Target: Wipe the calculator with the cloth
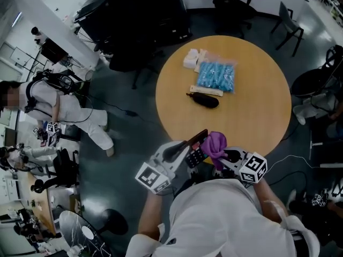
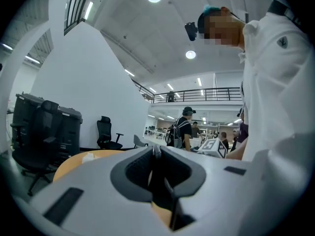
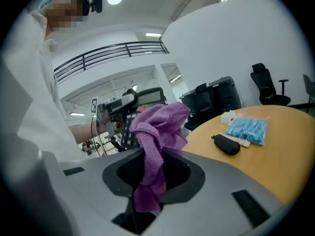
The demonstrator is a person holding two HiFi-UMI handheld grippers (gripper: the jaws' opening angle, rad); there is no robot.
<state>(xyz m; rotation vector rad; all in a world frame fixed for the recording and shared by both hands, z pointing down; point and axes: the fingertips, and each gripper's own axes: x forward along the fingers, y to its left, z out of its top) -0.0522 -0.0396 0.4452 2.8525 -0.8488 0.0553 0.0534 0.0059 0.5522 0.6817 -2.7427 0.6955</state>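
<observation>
**Calculator gripped in one claw, cloth in the other, at the table's near edge**

Calculator (image 1: 197, 155) sits clamped in the left claw (image 1: 185, 155), its far end tilted up and away from the person and its keys turned toward the head camera. The right claw (image 1: 222, 157) is closed on a purple cloth (image 1: 215, 143), which bunches out ahead of its jaws. From above the cloth overlaps the calculator's right side, though no view shows whether the two actually touch.

The left claw's own view shows little of this. Its jaws stand nearly together on a thin dark slab seen edge-on, with no keys and no cloth in sight. To the right of those jaws, the right claw's marker cube (image 2: 212, 146) shows beside the person's white shirt (image 2: 280, 97).

The right claw's view fills the gap. The cloth rises from between the pads and also hangs below them. Just beyond it are the calculator's top end and the left claw holding it, at about the same height.

Ahead of the right claw and off to its right, on the round wooden table (image 1: 257, 116), lie a black pouch (image 1: 203, 99), a blue packet (image 1: 216, 76) and a white wad (image 1: 191, 58), all well apart from both claws. Only the head view shows both claws side by side in front of the person's chest, just short of the table's near rim.
</observation>
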